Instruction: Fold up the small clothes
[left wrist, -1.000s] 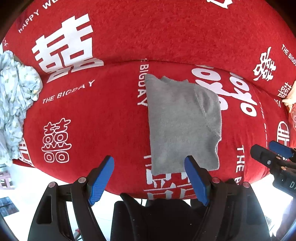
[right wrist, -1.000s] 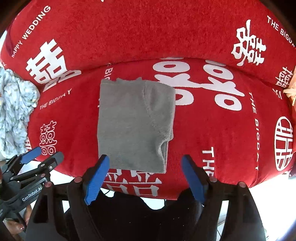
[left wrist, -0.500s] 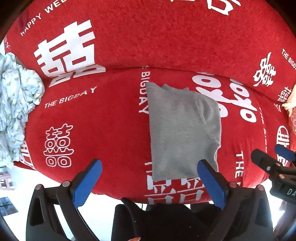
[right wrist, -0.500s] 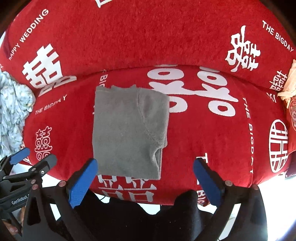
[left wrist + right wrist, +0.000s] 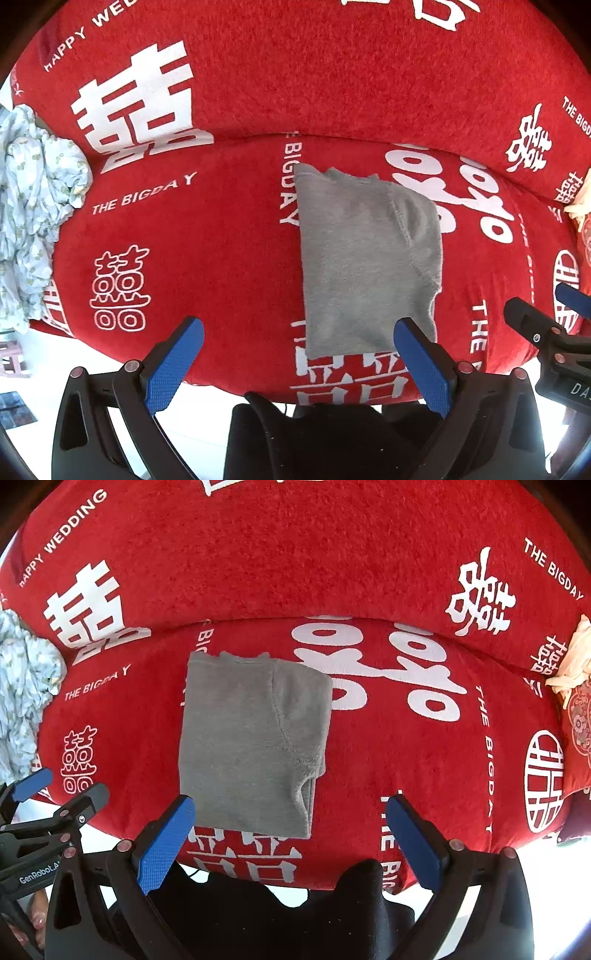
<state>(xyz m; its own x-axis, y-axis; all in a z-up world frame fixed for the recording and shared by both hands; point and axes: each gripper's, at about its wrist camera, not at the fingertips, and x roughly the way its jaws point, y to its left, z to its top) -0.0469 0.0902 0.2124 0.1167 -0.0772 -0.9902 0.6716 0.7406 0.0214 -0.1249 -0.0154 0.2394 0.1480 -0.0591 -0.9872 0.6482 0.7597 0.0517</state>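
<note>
Overhead, both grippers, left and right, hang with jaws just spread wide and empty, above the folded grey garment lying flat on the red sofa cover, apparently released.

Plain grey garment. Red sofa cover, white lettering and double-happiness characters. Pale blue cloth (small greenish print). Gripper pads blue, dimpled.

We see the pale printed cloth cut off at the left edge. The grey garment hides part of the white lettering beneath it. The cream item at the right edge remains unidentifiable.
</note>
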